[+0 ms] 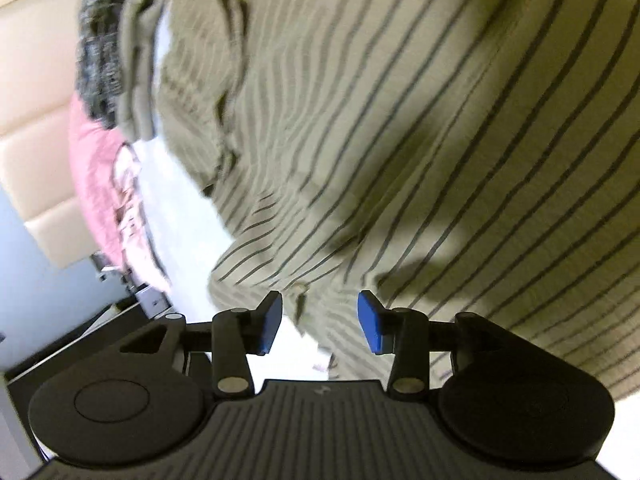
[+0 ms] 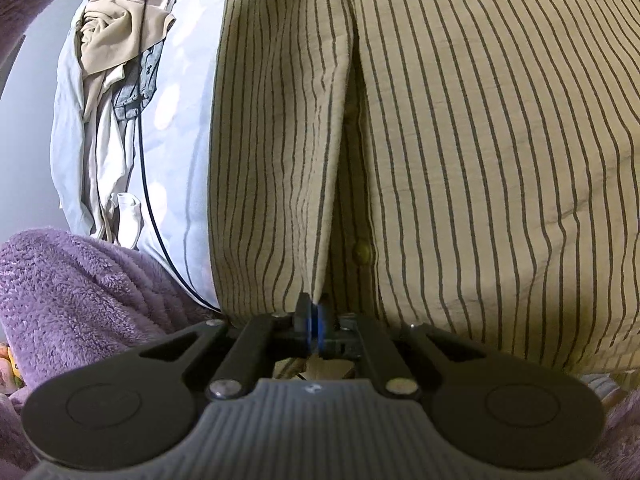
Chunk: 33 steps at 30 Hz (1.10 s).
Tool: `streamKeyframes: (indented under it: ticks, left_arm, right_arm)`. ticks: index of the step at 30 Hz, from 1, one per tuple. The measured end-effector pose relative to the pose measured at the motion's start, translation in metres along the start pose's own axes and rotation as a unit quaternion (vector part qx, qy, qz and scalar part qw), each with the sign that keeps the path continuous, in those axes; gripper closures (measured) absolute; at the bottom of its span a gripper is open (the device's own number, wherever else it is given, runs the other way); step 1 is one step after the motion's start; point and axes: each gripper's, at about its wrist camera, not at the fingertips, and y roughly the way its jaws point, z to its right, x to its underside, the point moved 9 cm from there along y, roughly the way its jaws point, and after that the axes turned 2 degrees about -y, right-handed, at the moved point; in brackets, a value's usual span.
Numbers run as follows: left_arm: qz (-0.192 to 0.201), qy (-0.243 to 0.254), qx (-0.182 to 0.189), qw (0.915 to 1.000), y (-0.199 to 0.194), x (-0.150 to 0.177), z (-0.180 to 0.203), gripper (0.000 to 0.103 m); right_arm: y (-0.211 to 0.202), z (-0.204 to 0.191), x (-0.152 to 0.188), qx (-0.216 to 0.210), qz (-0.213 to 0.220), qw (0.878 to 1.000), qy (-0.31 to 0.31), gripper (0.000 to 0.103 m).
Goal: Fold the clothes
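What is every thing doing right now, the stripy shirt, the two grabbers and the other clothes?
Striped shirt: spread on the bed, front placket open, one edge pinched.
Right gripper: shut on the shirt's edge.
Left gripper: open, over the shirt, holding nothing.
Beige clothes pile: crumpled, unfolded.
Pink garment: bunched at the bed's edge.
Purple blanket: rumpled.
Black cable: lying loose across the sheet.

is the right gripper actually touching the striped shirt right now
Touching. The right wrist view shows the right gripper shut on a pointed edge of the striped shirt, with the cloth pinched between its blue pads.
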Motion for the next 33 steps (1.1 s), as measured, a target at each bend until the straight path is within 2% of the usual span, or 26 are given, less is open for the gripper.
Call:
streamKeyframes:
  ticks: [6, 9, 12, 14, 18, 23, 28, 33]
  left_arm:
    - [-0.019, -0.062, -0.008, 0.9979, -0.050, 0.007, -0.003, 0.060]
    - [-0.024, -0.090, 0.007, 0.9956, -0.083, 0.007, 0.008, 0.057]
    - [-0.040, -0.137, 0.035, 0.9892, -0.112, 0.010, 0.023, 0.057]
    - [-0.047, -0.179, 0.049, 0.9815, -0.135, 0.010, 0.031, 0.057]
    - [-0.048, -0.254, 0.084, 0.9624, -0.181, -0.003, 0.050, 0.057]
    - [-0.030, -0.338, 0.142, 0.9299, -0.238, -0.028, 0.077, 0.057]
    - [-0.011, -0.396, 0.188, 0.8990, -0.287, -0.060, 0.105, 0.057]
    - [0.017, -0.433, 0.262, 0.8625, -0.328, -0.095, 0.130, 0.057]
  right_arm:
    - [0.005, 0.007, 0.005, -0.023, -0.006, 1.000, 0.018, 0.100]
    - [0.011, 0.010, 0.007, -0.018, -0.009, 1.000, 0.024, 0.100]
    - [0.012, 0.017, 0.011, -0.005, -0.007, 1.000, 0.026, 0.101]
    - [0.012, 0.020, 0.014, -0.001, -0.008, 1.000, 0.027, 0.100]
    - [0.026, 0.021, 0.022, -0.002, -0.035, 0.999, 0.021, 0.099]
    - [0.041, 0.031, 0.030, 0.019, -0.056, 0.998, 0.027, 0.099]
    - [0.052, 0.040, 0.038, 0.026, -0.081, 0.996, 0.033, 0.096]
    - [0.069, 0.050, 0.058, 0.063, -0.132, 0.989, 0.031, 0.096]
